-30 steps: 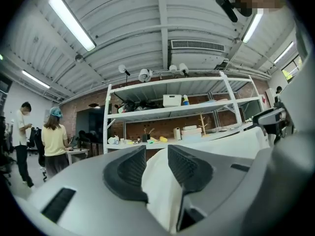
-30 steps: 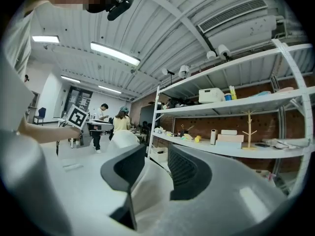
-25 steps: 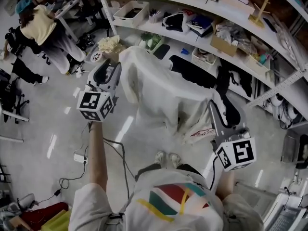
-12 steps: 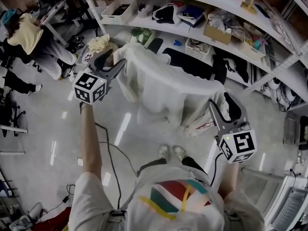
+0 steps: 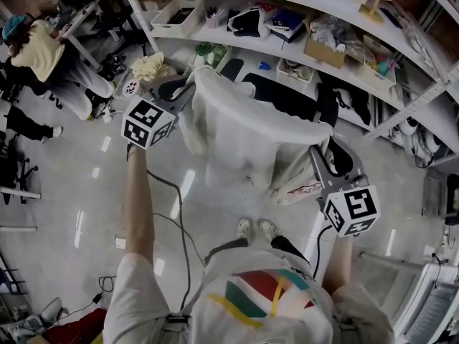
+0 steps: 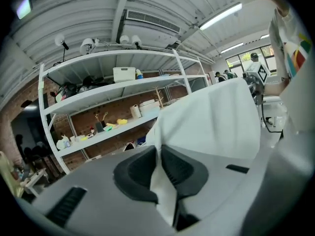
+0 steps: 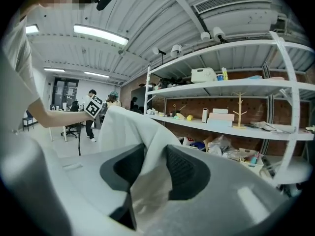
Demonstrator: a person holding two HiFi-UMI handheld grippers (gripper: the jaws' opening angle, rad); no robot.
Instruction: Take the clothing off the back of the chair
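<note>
My left gripper (image 5: 188,92) and right gripper (image 5: 323,143) are closing on folds of the white garment (image 5: 251,135) draped over the chair (image 5: 287,99), centre frame. Thin pinches may slip, or the cloth may snag the chair as I lift.

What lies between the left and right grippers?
Head view: the white garment draped over the chair spans the whole stretch. The left gripper and right gripper are closing their jaws, each on a fold of it.

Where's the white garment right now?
Head view, centre: the white garment drapes the black chair before the shelves, its top corners between the closing jaws of the left gripper and right gripper.
</note>
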